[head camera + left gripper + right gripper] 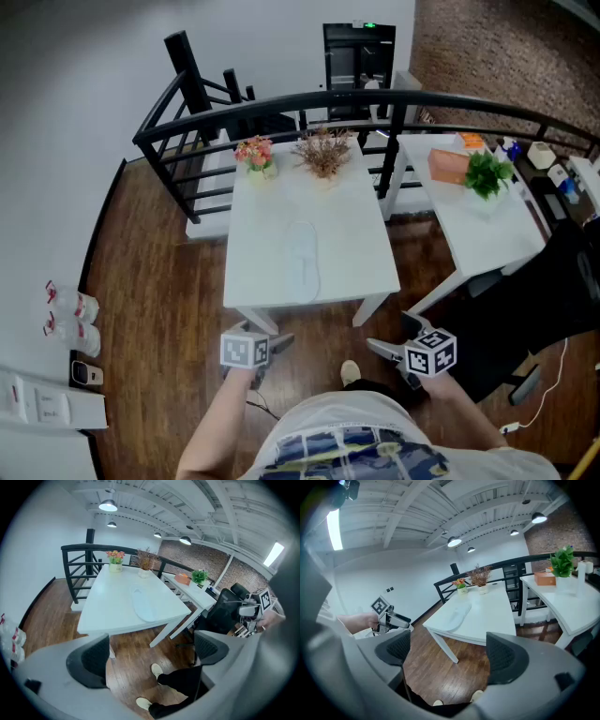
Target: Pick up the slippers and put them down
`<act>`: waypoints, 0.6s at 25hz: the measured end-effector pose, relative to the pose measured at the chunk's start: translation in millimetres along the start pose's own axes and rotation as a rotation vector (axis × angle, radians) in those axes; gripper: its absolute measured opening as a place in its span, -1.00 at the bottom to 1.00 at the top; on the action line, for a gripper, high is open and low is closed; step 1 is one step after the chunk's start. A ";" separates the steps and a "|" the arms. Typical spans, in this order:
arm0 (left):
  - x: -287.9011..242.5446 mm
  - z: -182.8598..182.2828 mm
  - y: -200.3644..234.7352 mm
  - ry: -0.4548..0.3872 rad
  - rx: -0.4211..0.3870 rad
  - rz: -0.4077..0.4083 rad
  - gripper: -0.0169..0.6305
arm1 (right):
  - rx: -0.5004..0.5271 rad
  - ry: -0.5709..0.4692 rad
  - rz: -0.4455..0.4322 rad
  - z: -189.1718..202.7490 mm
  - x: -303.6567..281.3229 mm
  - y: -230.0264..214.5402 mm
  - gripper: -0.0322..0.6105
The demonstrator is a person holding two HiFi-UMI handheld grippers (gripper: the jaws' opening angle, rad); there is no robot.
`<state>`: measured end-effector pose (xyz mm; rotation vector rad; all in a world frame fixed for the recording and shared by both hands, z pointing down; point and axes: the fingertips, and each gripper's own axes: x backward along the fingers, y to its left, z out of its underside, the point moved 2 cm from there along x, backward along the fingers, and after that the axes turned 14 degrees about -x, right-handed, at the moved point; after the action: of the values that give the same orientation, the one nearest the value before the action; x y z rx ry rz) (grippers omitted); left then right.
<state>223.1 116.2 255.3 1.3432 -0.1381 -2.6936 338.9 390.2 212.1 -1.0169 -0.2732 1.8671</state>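
Quick count: two tables (347,253) (469,225), two flower pots (256,157) (323,155), one green plant (487,173), one orange box (447,166), one slipper (302,258) that I can make out, two grippers (147,658) (450,656).

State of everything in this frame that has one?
left gripper: open, empty, short of the white table.
right gripper: open, empty, short of the white table.
slippers: flat on the white table, untouched.
pink flower pot: upright.
dried flower pot: upright.
green plant: upright.
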 end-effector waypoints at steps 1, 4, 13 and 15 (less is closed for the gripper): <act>-13.7 -15.9 -0.1 -0.004 -0.010 -0.005 0.79 | 0.007 -0.008 0.004 -8.4 3.4 -11.6 0.72; -60.8 -70.5 5.3 -0.018 -0.036 -0.017 0.84 | 0.021 -0.042 0.022 -39.5 11.7 -50.2 0.72; -195.9 -156.5 39.7 0.116 0.005 -0.065 0.88 | -0.004 -0.031 0.107 -80.0 35.7 -146.8 0.83; -222.0 -157.2 49.2 0.168 0.034 -0.082 0.88 | -0.014 -0.019 0.117 -82.7 41.1 -162.9 0.83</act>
<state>484.7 98.2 342.7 1.6118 -0.1153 -2.6393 496.5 489.5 231.2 -1.0444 -0.2434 1.9835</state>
